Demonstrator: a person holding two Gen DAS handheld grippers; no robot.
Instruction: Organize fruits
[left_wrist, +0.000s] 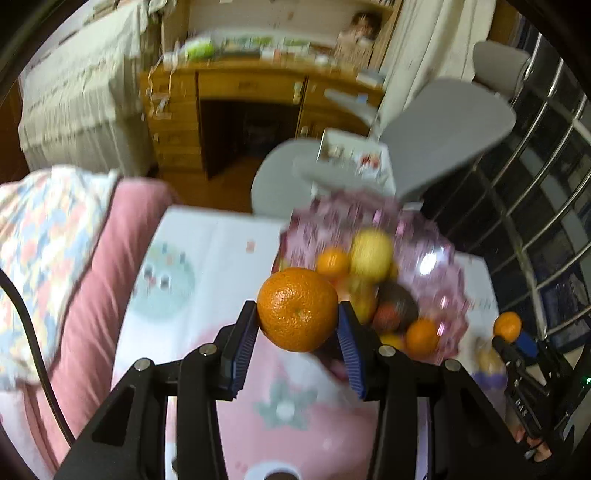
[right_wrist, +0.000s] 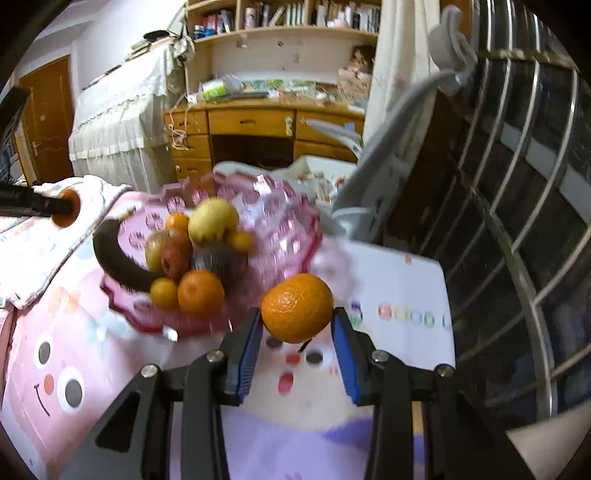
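Blue ribbed pads (left_wrist: 240, 350) of the left gripper (left_wrist: 297, 334) are seen pinching an orange mandarin (left_wrist: 297, 309) at the lower middle of the left wrist view, the fruit being held clear of the pink cartoon-printed table cover (left_wrist: 207, 258). In the right wrist view a second mandarin (right_wrist: 296, 307) is gripped in the same way by the right gripper (right_wrist: 297, 338), at the lower middle of that frame. Neither fruit has a marked long axis, so orientation is judged to matter little. Just beyond each held fruit the pink faceted bowl (left_wrist: 439, 258) is found: up and to the right of the left gripper's fingers, up and to the left of the right gripper's. It is already filled with oranges, a yellow fruit (right_wrist: 212, 219), reddish fruit and a dark banana (right_wrist: 114, 258) lying over its left rim. The bowl appears close to both grippers; which is nearer cannot be told. A short forward carry over the rim is judged to be called for, then a release onto the pile. Farther back, a grey chair (left_wrist: 447, 122) and a wooden desk (left_wrist: 255, 88) are seen at the top of the frame.
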